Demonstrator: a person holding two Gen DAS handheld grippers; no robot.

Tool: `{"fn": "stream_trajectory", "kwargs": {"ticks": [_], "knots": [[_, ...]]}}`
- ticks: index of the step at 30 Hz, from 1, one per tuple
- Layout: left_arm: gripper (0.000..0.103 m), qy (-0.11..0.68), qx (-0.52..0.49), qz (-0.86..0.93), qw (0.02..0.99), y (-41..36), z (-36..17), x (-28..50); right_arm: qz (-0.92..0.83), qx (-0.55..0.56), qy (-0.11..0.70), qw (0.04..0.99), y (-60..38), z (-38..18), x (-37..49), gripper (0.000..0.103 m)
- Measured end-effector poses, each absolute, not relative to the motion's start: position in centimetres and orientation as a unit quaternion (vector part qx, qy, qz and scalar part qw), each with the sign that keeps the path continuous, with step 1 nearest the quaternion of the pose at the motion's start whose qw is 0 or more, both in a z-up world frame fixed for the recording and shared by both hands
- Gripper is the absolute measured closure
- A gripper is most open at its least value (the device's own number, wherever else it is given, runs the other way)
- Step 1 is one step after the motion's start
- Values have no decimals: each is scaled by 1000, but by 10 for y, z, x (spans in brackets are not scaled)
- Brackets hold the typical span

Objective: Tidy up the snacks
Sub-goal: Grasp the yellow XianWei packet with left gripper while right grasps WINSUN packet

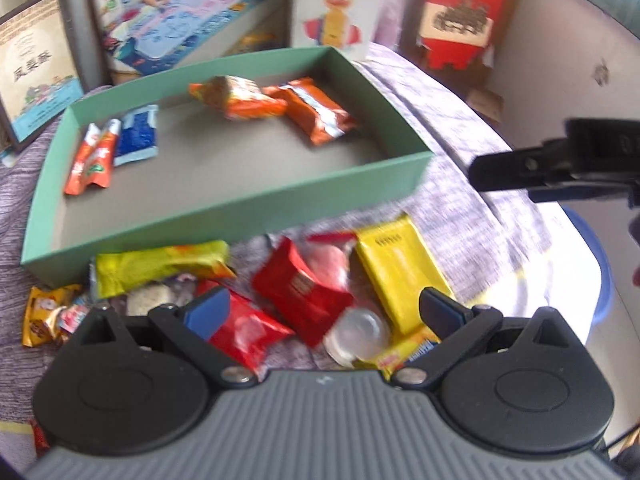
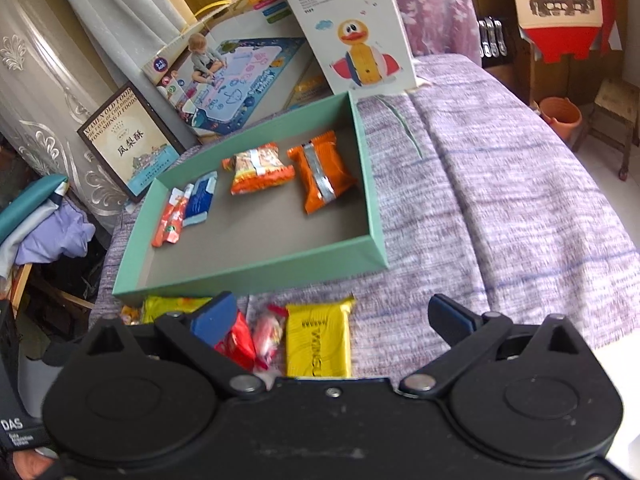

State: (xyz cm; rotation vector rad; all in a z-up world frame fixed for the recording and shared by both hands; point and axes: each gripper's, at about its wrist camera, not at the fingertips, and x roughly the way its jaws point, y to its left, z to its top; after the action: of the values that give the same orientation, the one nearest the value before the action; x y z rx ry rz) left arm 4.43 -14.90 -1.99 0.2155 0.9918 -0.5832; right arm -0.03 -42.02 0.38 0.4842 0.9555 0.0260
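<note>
A green tray [image 1: 224,216] [image 2: 256,272] lies on a purple cloth. It holds two orange packets [image 1: 316,112] [image 2: 320,172], a blue sachet [image 1: 138,136] [image 2: 200,198] and orange sticks [image 1: 90,160] [image 2: 170,220]. In front of it lies a pile of loose snacks: a yellow packet [image 1: 400,268] [image 2: 318,340], red packets [image 1: 300,288] [image 2: 236,340], a long yellow bar [image 1: 160,264] and clear jelly cups [image 1: 356,336]. My left gripper [image 1: 324,312] is open and empty just above the pile. My right gripper [image 2: 332,320] is open and empty; it shows at right in the left wrist view [image 1: 540,168].
Toy boxes [image 2: 352,28] [image 1: 176,16] and a framed box [image 2: 128,144] stand behind the tray. The cloth [image 2: 500,200] stretches right of the tray. A blue bucket rim [image 1: 600,280] is beyond the table edge. Clothes [image 2: 48,224] lie at left.
</note>
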Motion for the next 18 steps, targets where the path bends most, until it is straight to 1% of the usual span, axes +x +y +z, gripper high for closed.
{"fn": "stream_trajectory", "kwargs": {"ticks": [11,18], "knots": [[1,459,151,-345,804,-174,-32,2,7,263,470,842,-422,-15,-29,0],[4,455,184,-364,792,-188,-39,-11,2,282,471,836,-431,-23,-40,0]]}}
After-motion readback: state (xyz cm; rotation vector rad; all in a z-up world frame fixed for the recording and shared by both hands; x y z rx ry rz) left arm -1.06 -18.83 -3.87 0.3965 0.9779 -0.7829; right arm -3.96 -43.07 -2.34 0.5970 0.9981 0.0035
